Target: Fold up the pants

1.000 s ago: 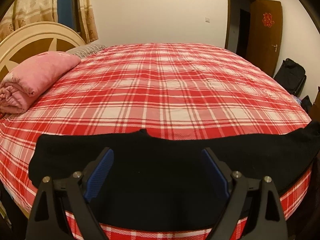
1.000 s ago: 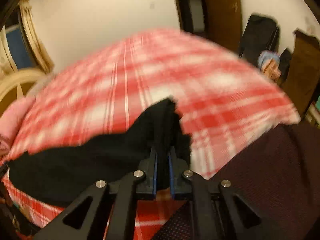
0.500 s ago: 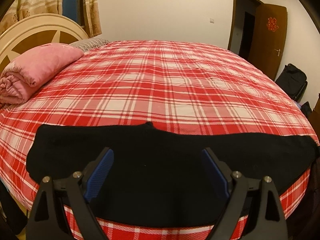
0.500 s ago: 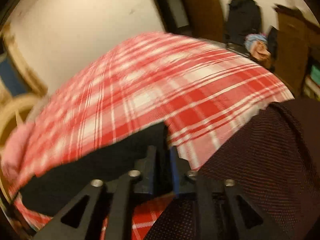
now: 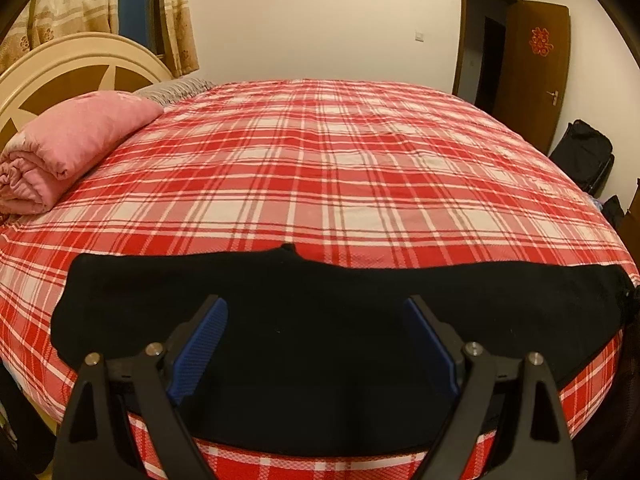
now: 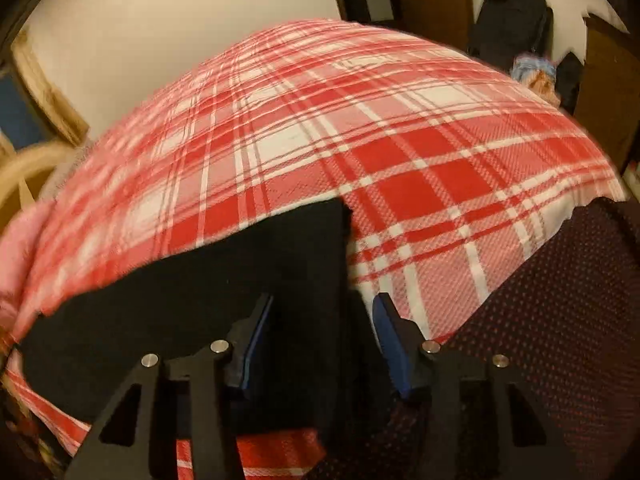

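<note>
The black pants (image 5: 320, 320) lie flat in a long strip along the near edge of the red plaid bed (image 5: 340, 168). My left gripper (image 5: 316, 312) is open and empty, hovering over the middle of the pants. In the right wrist view the pants (image 6: 200, 288) end at a straight edge on the right. My right gripper (image 6: 324, 308) is open there, its jaws either side of that end of the cloth, no longer pinching it.
A rolled pink blanket (image 5: 68, 148) lies by the cream headboard (image 5: 60, 68) at left. A brown door (image 5: 536, 64) and black bags (image 5: 584, 156) stand at right. A dark dotted garment (image 6: 560, 320) fills the right wrist view's lower right.
My right gripper, shut on the pants' end before, has lowered it onto the bed and opened. The pants now lie flatter. My left gripper stayed open and barely moved.
</note>
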`<action>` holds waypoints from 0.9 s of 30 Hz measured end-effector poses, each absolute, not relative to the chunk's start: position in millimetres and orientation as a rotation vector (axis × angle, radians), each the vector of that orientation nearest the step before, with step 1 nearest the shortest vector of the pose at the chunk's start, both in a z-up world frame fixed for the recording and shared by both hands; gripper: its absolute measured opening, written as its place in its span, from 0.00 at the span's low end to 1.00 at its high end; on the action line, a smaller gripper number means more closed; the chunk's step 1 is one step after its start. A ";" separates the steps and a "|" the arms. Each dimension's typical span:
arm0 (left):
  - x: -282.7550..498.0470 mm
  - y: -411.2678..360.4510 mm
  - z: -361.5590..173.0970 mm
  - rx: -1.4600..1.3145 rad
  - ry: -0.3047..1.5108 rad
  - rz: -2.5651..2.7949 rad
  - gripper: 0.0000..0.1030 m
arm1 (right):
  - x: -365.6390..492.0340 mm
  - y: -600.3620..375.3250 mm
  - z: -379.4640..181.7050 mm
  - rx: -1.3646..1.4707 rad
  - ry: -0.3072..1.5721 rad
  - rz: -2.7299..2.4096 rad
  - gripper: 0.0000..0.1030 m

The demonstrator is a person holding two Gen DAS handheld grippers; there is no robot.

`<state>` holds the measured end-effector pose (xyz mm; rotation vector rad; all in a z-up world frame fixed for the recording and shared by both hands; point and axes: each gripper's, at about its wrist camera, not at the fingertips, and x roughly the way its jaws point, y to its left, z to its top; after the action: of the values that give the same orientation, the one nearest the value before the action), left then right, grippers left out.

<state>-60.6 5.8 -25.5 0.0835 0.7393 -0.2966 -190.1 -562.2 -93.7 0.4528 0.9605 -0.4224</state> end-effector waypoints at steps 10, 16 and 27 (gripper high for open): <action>-57.4 27.3 -26.1 0.057 0.728 -0.266 0.89 | -191.7 -505.2 -31.6 0.422 0.878 -0.357 0.09; -51.2 52.9 -28.8 -0.013 0.734 -0.225 0.89 | -138.3 -371.6 11.1 0.246 0.848 -0.056 0.10; -50.8 89.6 -34.0 -0.031 0.740 -0.170 0.89 | -69.6 -205.5 -84.1 0.030 0.892 0.166 0.44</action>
<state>-50.8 89.6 -34.0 -0.0307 0.7400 -0.1704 -69.6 -205.5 -84.1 0.0299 0.8922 0.1660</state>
